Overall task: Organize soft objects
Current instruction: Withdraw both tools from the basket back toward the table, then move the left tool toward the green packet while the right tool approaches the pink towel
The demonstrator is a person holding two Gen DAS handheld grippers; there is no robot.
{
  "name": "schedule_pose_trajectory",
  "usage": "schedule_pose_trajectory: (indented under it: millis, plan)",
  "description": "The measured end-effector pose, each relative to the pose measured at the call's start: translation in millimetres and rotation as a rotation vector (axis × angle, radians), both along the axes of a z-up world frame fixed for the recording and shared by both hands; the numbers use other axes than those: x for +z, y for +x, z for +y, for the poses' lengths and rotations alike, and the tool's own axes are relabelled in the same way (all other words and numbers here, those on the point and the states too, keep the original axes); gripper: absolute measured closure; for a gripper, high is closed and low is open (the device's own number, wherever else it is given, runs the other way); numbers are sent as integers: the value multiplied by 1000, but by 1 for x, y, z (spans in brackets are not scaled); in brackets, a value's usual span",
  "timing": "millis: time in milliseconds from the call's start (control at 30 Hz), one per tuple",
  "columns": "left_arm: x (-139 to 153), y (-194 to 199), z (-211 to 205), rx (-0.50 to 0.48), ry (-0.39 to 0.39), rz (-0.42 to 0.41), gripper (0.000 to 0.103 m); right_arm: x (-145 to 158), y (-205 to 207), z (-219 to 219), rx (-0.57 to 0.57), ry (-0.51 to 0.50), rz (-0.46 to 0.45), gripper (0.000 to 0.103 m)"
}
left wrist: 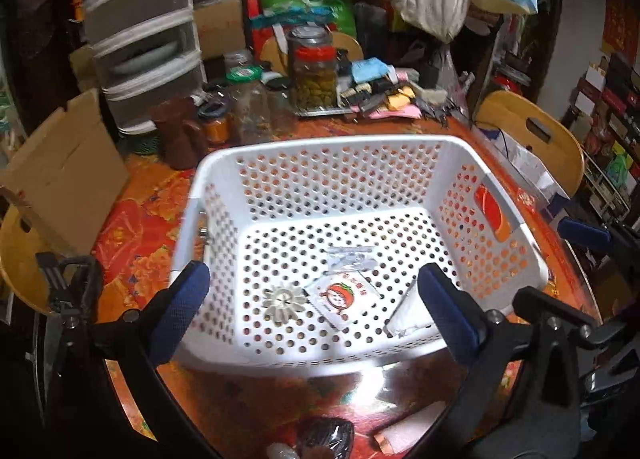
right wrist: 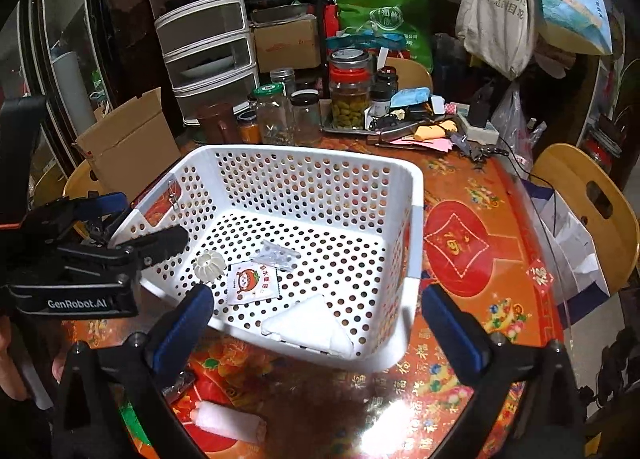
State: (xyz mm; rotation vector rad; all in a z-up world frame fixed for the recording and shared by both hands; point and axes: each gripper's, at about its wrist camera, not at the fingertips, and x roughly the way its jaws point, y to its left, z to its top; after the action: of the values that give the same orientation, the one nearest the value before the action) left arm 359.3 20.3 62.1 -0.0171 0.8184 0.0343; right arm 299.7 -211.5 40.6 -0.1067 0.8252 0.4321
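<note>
1. In the left wrist view the left gripper [left wrist: 312, 311] fills the lower part of the frame, its blue-padded fingers [left wrist: 180, 311] spread as wide as they go, with nothing between them but the near wall of the basket below.
2. In the right wrist view the right gripper [right wrist: 316, 333] sits low in the frame, equally wide apart and empty.
3. The white perforated basket [right wrist: 304, 175] takes up the centre of both views, standing on the red patterned table [right wrist: 472, 259].
4. On the basket floor lie a white fluted piece [right wrist: 207, 265], a clear crinkled wrapper [right wrist: 276, 255], a sachet with a tomato cartoon [right wrist: 252, 283] and a folded white cloth [right wrist: 304, 325] against the near wall.
5. By my reading, a drop into the basket is just finished and both hands are free for the next item.
6. Still outside the basket, a white roll [right wrist: 230, 423] lies on the table at the lower left of the right wrist view; a dark wrapped bundle [left wrist: 326, 439] shows at the bottom edge of the left wrist view.
7. The next move probably calls for lowering one gripper to such an item, straddling it and closing gently, since soft things squash.
</note>
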Motion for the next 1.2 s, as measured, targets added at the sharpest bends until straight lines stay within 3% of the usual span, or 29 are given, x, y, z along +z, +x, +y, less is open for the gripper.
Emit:
schedule_pose_trajectory:
  millis: [333, 600, 1000, 1200]
  plan:
    - [25, -78, 0, 2, 27, -117, 0, 18, -49, -4, 19, 32, -82, 0]
    - [28, -142, 3, 25, 11, -179, 0, 12, -87, -18, 23, 82, -103, 0]
    - [-8, -230, 20, 44, -57, -236, 0, -10, -158, -38, 9, 152, -161, 0]
    - [-45, -259, 32, 98, -54, -175, 0, -30, -185, -41, 10, 145, -158, 0]
